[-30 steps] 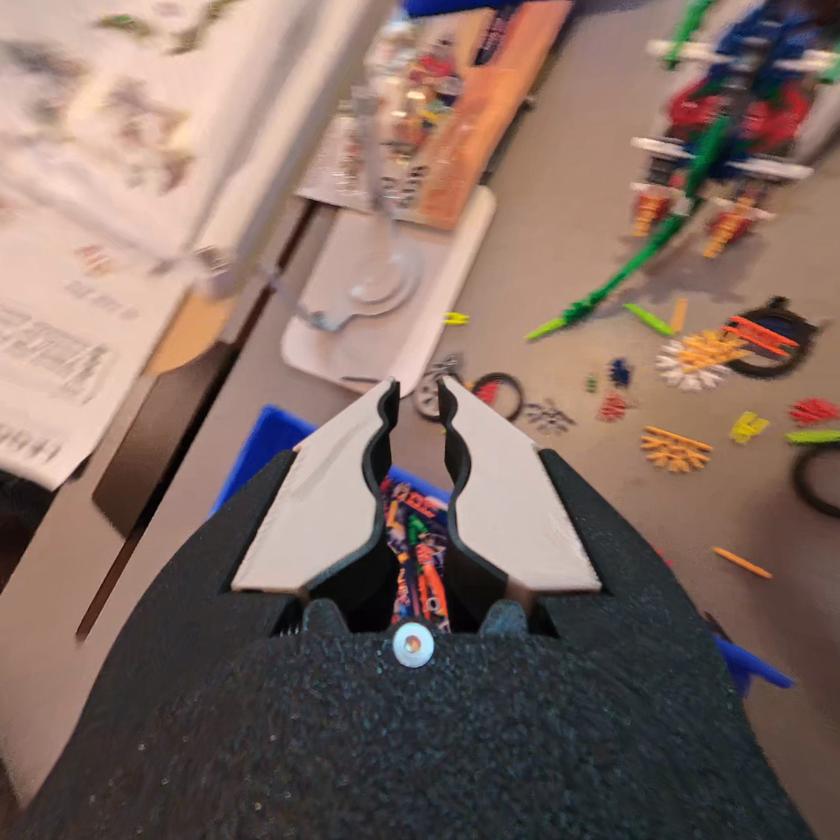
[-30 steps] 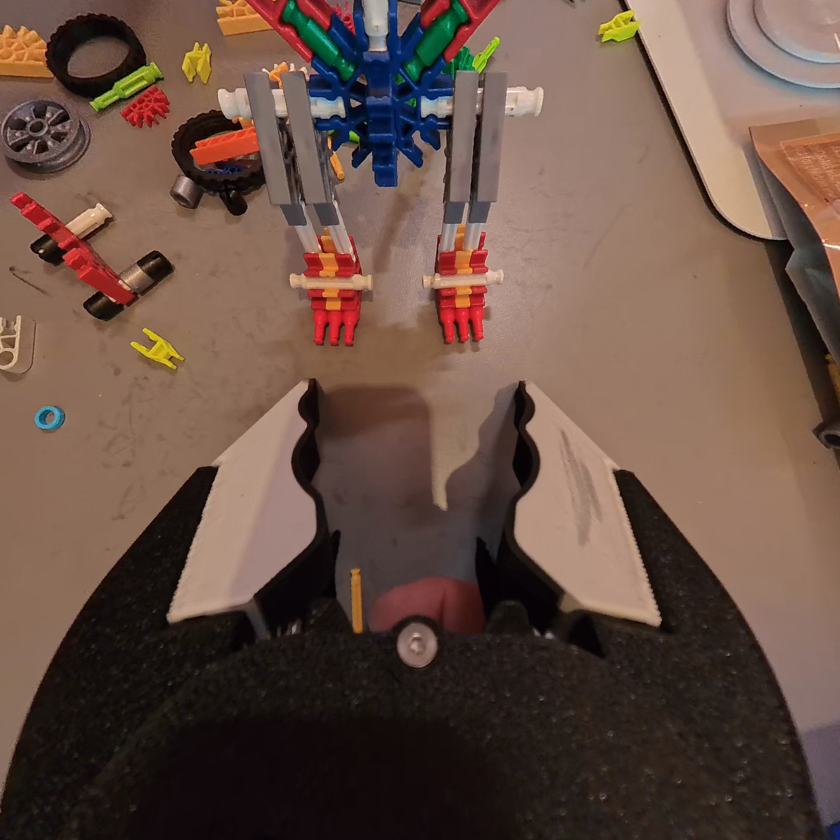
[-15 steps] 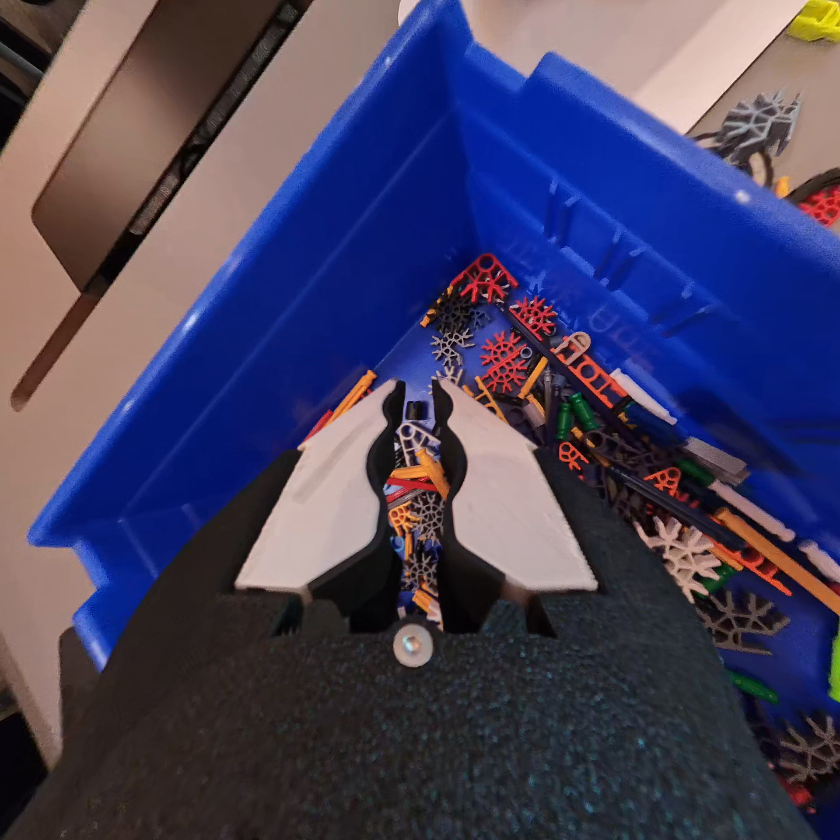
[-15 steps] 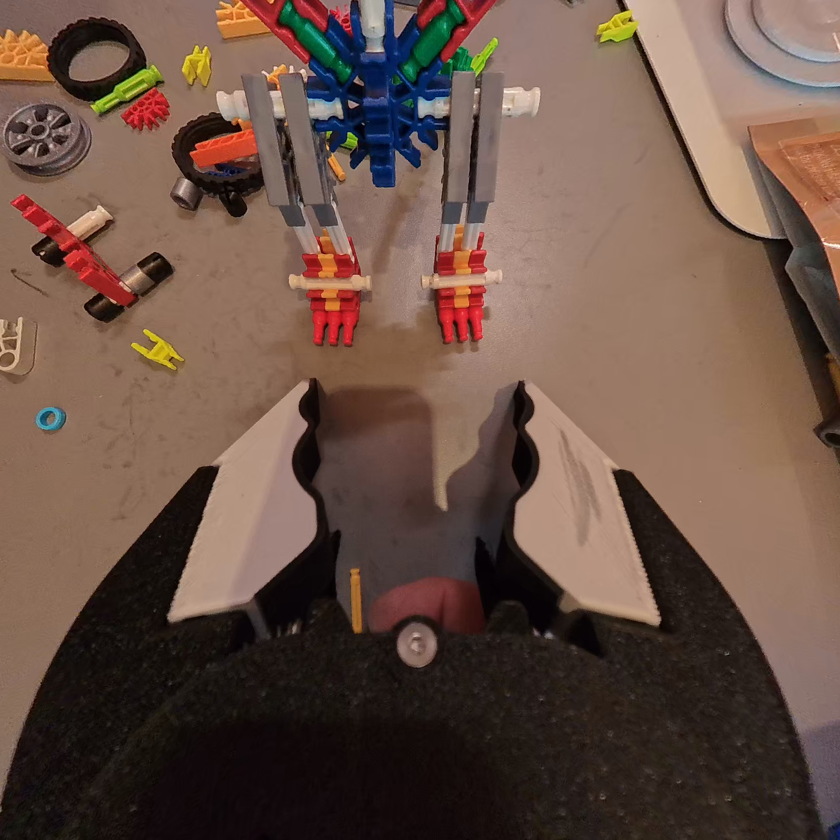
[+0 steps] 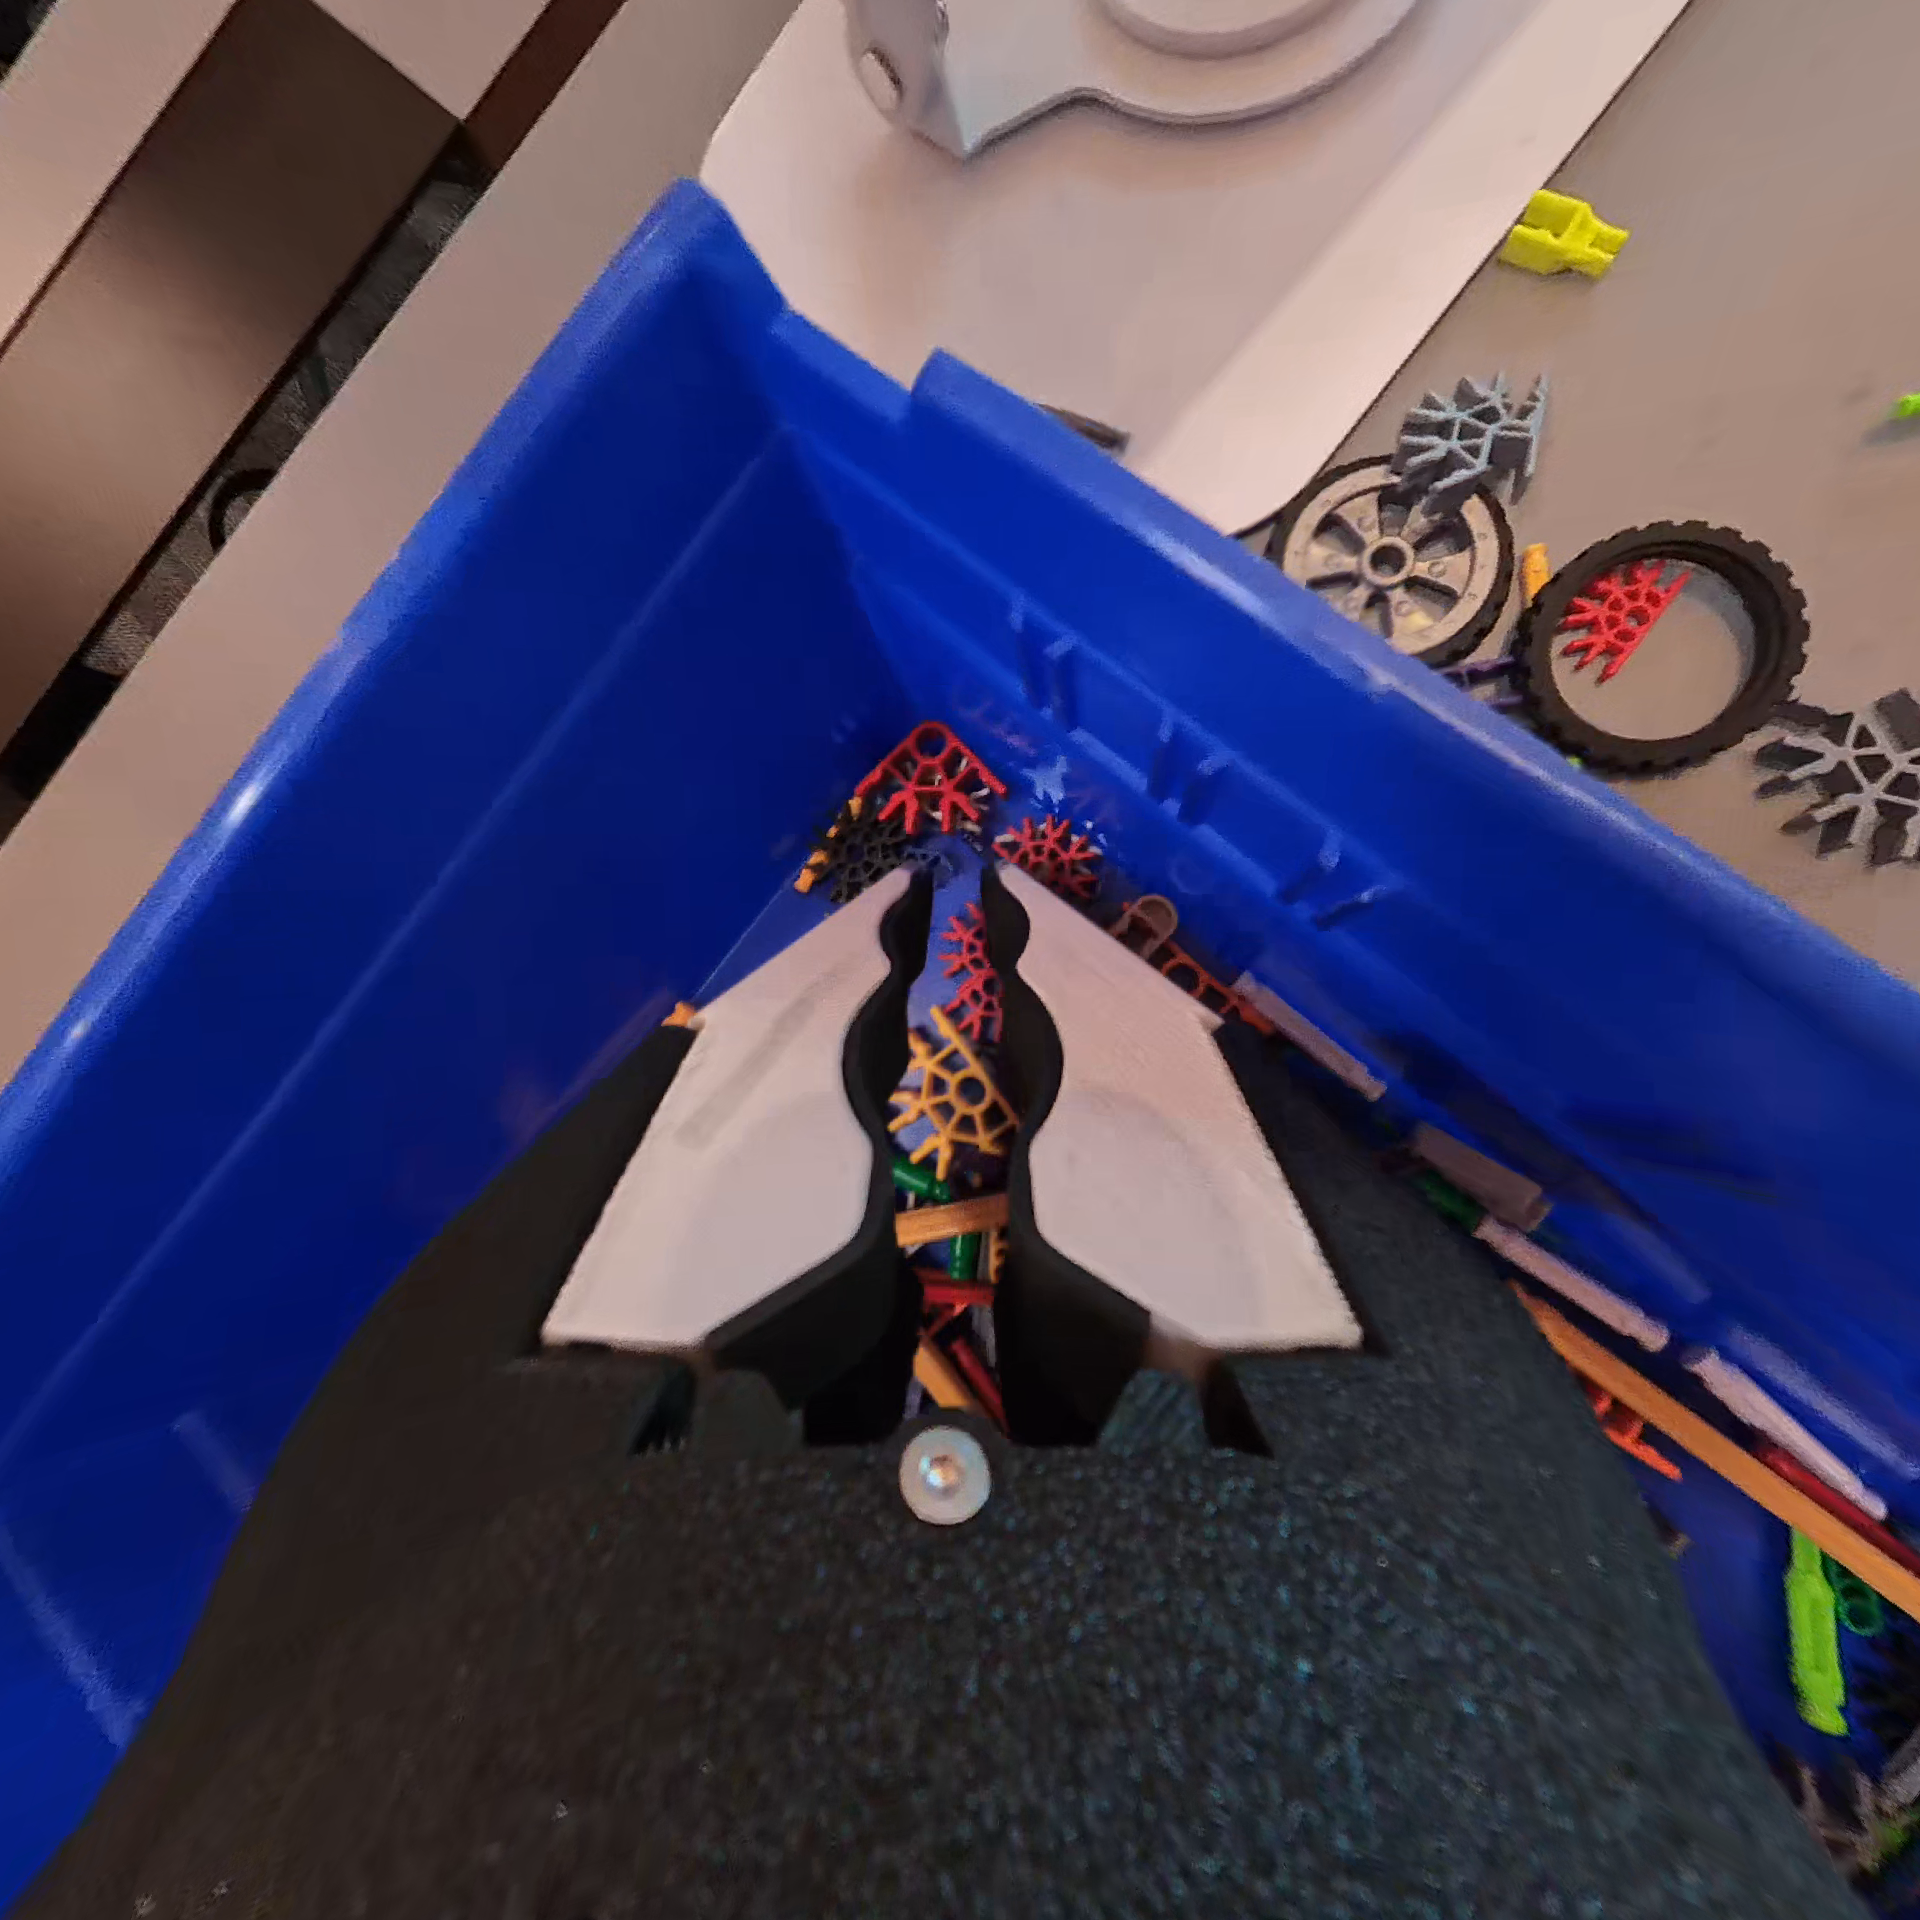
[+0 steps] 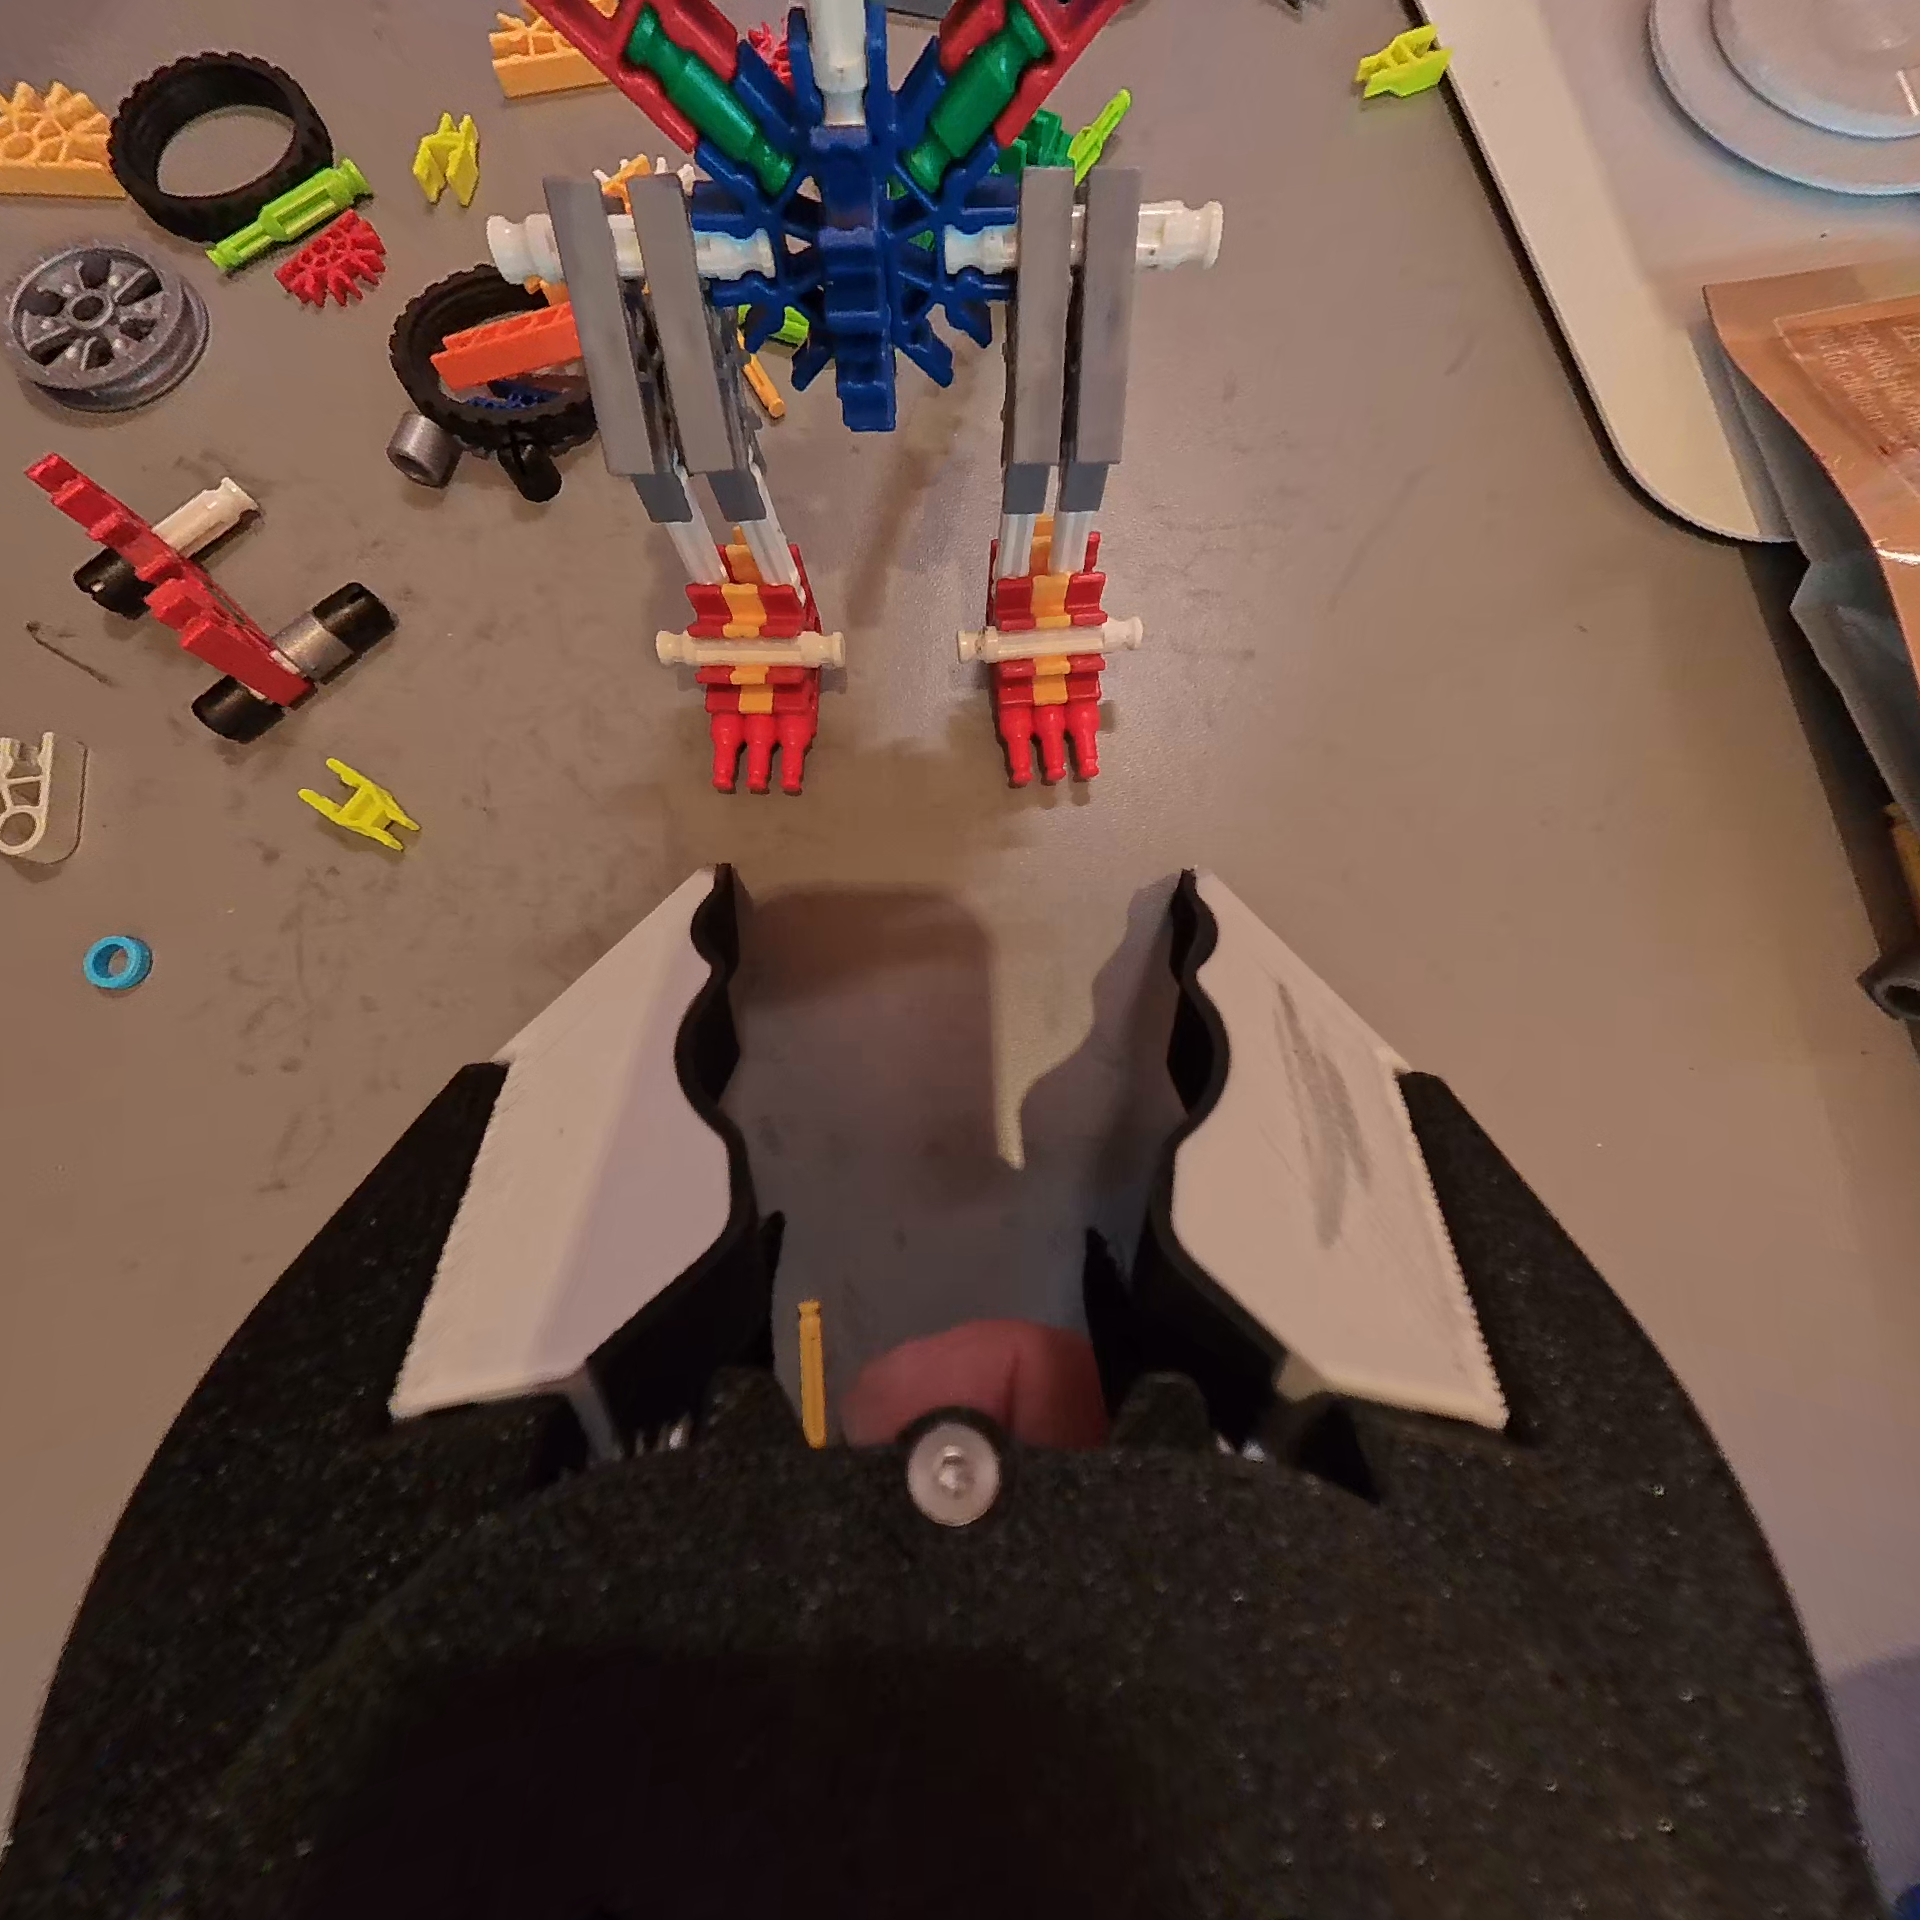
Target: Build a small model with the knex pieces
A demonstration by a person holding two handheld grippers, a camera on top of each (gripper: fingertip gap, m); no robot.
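My left gripper [image 5: 951, 881] is down inside a blue plastic bin [image 5: 499, 790], its tips near the far corner. Its jaws stand a narrow gap apart and grip nothing that I can see. Loose construction-toy pieces lie under it: a red connector [image 5: 933, 777] just past the tips and a yellow snowflake connector [image 5: 956, 1101] seen through the gap. My right gripper [image 6: 956, 883] is wide open and empty over the grey table [image 6: 1403, 831]. It is a short way in front of the two red feet [image 6: 756, 675] of a blue, red and green rod-and-connector model [image 6: 852, 239].
Beside the bin lie a grey wheel [image 5: 1392, 566], a black tyre [image 5: 1662, 649] and grey connectors [image 5: 1860, 774]. A white stand base [image 5: 1039, 260] sits behind the bin. Left of the model are a tyre [image 6: 218, 145], a grey wheel [image 6: 99, 322], a red wheeled piece [image 6: 187, 603] and small clips. A yellow rod [image 6: 810, 1371] lies under my right gripper. Across from one pair of fingers to the other is roughly 35 cm. From my left tips it is roughly 5 cm to the yellow snowflake connector [image 5: 956, 1101]; from my right, 40 cm.
My left gripper swung from over the table down into the blue bin and pushed deeper toward its far corner. My right gripper has not moved.
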